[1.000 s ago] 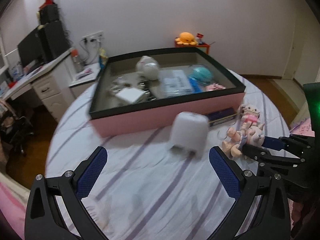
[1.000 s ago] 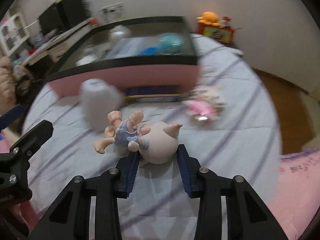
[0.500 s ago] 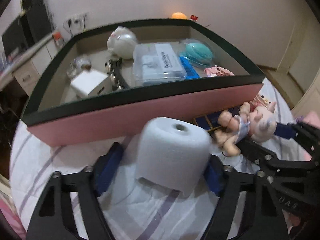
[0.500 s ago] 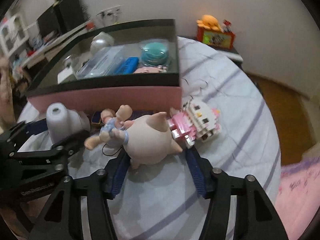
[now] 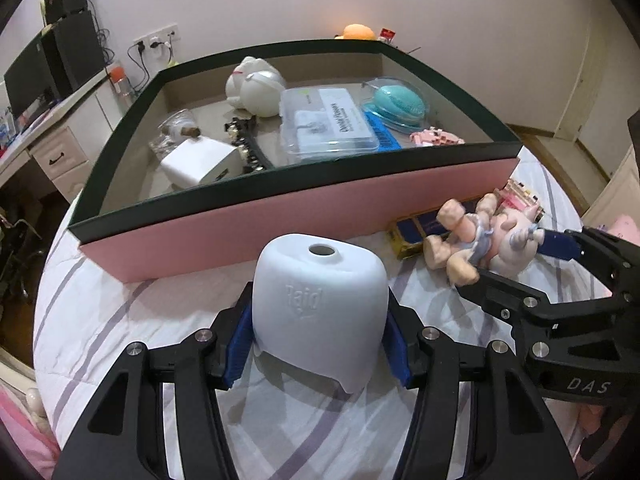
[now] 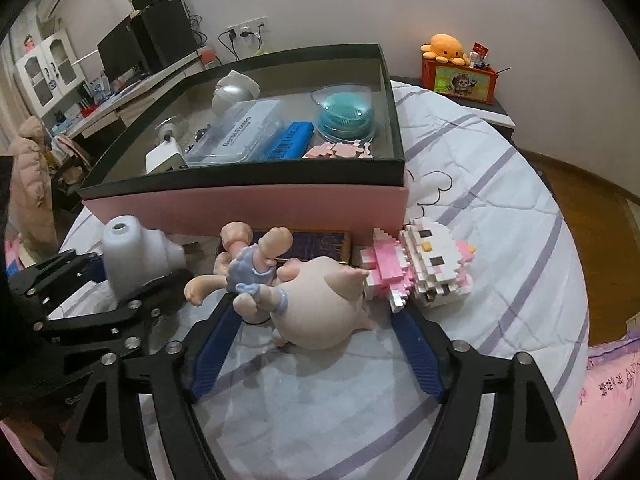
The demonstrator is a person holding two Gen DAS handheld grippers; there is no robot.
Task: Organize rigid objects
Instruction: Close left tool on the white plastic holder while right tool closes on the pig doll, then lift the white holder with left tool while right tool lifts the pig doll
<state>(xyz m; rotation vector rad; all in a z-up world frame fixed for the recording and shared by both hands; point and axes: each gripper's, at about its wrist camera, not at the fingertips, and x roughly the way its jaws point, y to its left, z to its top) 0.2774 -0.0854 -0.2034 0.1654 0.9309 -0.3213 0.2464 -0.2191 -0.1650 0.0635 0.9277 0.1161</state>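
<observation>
Pads of my left claw (image 5: 318,346) have just closed onto the white diffuser (image 5: 320,306); my right claw (image 6: 318,354), just opening, straddles the pig doll (image 6: 316,304) near the box (image 6: 280,200)

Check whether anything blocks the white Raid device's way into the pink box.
Only the box's own near wall stands between the white Raid device, clamped in the left gripper, and the interior. Bare floor shows just beyond it.

The right tool (image 6: 318,350) has just been opening, pads clear of the pig figurine (image 6: 320,308) lying between them on the bed (image 6: 500,216), beside the block cat (image 6: 424,268).
</observation>
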